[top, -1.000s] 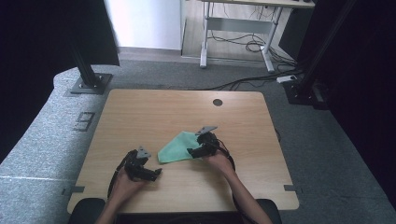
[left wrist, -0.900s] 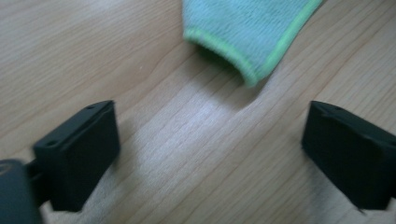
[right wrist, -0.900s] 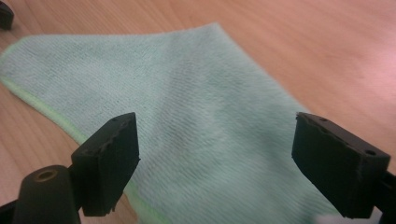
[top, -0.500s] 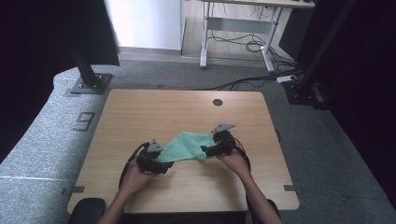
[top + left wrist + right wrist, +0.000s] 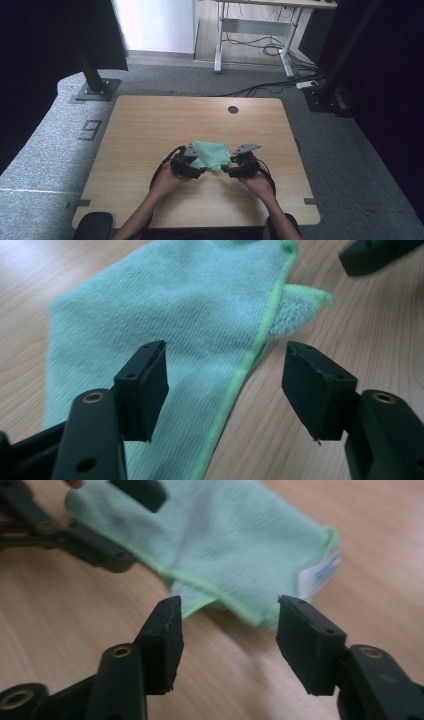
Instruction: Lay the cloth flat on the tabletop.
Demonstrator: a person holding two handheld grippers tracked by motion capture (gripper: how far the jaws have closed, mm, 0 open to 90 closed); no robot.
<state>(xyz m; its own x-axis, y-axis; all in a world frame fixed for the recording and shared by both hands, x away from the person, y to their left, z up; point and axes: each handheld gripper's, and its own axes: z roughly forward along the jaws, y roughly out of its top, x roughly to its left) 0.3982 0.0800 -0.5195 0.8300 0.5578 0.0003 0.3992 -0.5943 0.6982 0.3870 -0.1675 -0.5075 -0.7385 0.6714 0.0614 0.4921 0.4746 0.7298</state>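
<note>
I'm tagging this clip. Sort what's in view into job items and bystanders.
In the job:
cloth, green, lying on the table
left gripper, open over the cloth's hem
right gripper, open at the cloth's near edge

Just there:
desk beyond the table
floor cables

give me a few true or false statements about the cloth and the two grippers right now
1. The green cloth lies on the wooden table. True.
2. The left gripper is shut on the cloth. False: its jaws stand open over the cloth's hemmed edge.
3. The right gripper is open. True.
4. The cloth is red. False: it is light green.
5. The cloth has a white label at one corner. True.
</note>
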